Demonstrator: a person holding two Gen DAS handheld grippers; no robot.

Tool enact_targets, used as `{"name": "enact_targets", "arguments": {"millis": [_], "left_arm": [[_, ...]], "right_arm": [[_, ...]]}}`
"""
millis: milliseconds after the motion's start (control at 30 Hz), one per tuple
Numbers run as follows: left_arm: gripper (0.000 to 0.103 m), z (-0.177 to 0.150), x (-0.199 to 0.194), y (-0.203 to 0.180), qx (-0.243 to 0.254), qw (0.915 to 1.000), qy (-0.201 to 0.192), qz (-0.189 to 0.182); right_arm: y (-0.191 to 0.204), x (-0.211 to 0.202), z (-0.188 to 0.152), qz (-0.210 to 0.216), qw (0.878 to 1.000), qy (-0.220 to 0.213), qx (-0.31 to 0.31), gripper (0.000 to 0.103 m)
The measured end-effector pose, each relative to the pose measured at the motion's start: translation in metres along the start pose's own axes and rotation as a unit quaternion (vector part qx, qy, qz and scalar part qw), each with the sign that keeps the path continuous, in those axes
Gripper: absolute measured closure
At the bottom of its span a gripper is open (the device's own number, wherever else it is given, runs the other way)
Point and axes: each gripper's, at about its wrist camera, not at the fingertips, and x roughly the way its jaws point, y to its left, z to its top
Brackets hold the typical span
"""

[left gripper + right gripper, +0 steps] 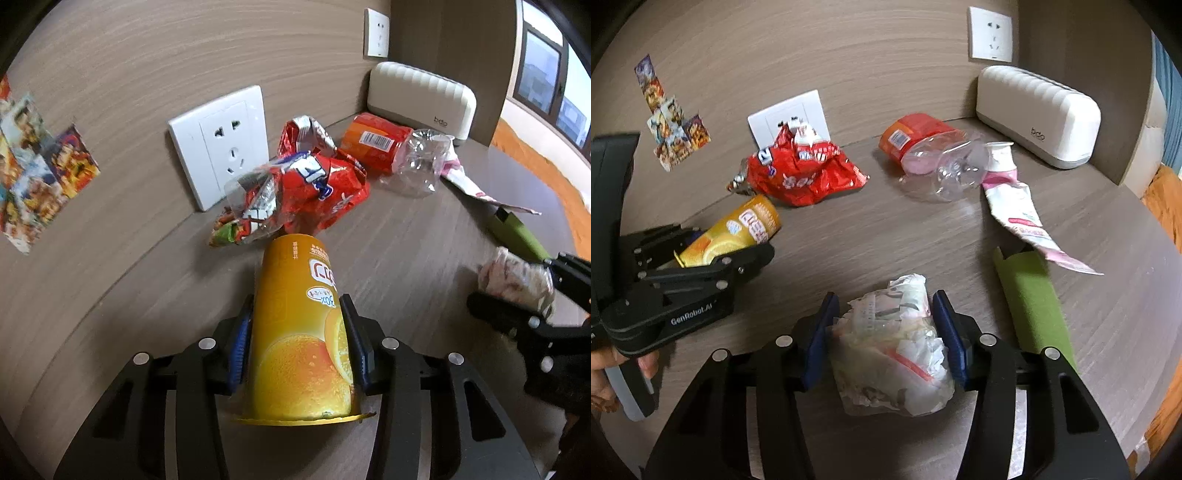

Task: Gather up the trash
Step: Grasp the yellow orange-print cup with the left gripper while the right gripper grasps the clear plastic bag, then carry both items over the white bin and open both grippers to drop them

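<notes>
on woodgrain desk [406, 236]: left gripper [299, 332] fingers clamp glossy orange carton [299, 317]; right gripper [884, 332] fingers pinch crinkled plastic wad [890, 347].

The wood-grain tabletop [886, 236] meets a matching wall at its far edge. Lying on it ahead of the right jaws are a clear plastic bottle [945, 173] with an orange can [912, 134] just behind it, and a squeezed pink tube [1015, 206] to their right. A green sleeve [1034, 302] lies just right of those jaws. A crumpled red snack bag [314, 184] lies ahead of the left jaws by the wall. A cream ribbed box [1038, 114] stands at the far right corner.
</notes>
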Motion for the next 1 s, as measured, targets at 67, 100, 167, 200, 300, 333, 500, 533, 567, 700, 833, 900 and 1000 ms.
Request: {"name": "enact_targets", "arguments": {"millis": [67,100,167,200,300,333,500,533,567,700,833,900,1000], "left_arm": [[0.059,0.004,-0.015,-0.003,0.001,1.0000,-0.010,-0.001],[0.059,0.007,-0.019,-0.006,0.003,0.9999,-0.013,-0.003],[0.059,0.015,-0.038,-0.015,0.013,0.9996,-0.027,0.000],[0.059,0.018,-0.045,-0.019,0.018,0.9993,-0.033,0.002],[0.059,0.032,-0.075,-0.043,0.034,0.9978,-0.056,0.008],[0.059,0.037,-0.080,-0.047,0.038,0.9974,-0.061,0.010],[0.059,0.049,-0.118,-0.094,0.068,0.9936,-0.090,0.000],[0.059,0.048,-0.123,-0.100,0.072,0.9931,-0.092,-0.005],[0.059,0.050,-0.127,-0.110,0.078,0.9923,-0.095,-0.011],[0.059,0.054,-0.137,-0.148,0.104,0.9887,-0.101,-0.038],[0.059,0.052,-0.139,-0.193,0.137,0.9831,-0.100,-0.068],[0.059,0.049,-0.137,-0.216,0.156,0.9799,-0.098,-0.077],[0.059,0.041,-0.133,-0.249,0.184,0.9736,-0.091,-0.099]], "right_arm": [[-0.001,-0.008,0.002,0.001,1.000,-0.007,0.003,0.049],[-0.003,-0.014,0.004,0.001,1.000,-0.012,0.006,0.049],[-0.005,-0.026,0.006,0.003,1.000,-0.023,0.009,0.050],[-0.007,-0.036,0.008,0.005,0.999,-0.032,0.012,0.050],[-0.013,-0.065,0.011,0.005,0.998,-0.060,0.012,0.049],[-0.014,-0.073,0.011,0.005,0.998,-0.067,0.012,0.050],[-0.032,-0.123,0.004,-0.008,0.994,-0.103,0.020,0.050],[-0.038,-0.133,0.002,-0.013,0.994,-0.110,0.024,0.050],[-0.044,-0.143,-0.002,-0.019,0.993,-0.116,0.028,0.050],[-0.067,-0.170,-0.017,-0.045,0.989,-0.131,0.046,0.050],[-0.092,-0.194,-0.037,-0.078,0.984,-0.137,0.077,0.050],[-0.105,-0.204,-0.047,-0.095,0.982,-0.138,0.091,0.050],[-0.125,-0.218,-0.066,-0.125,0.977,-0.134,0.110,0.050]]}}
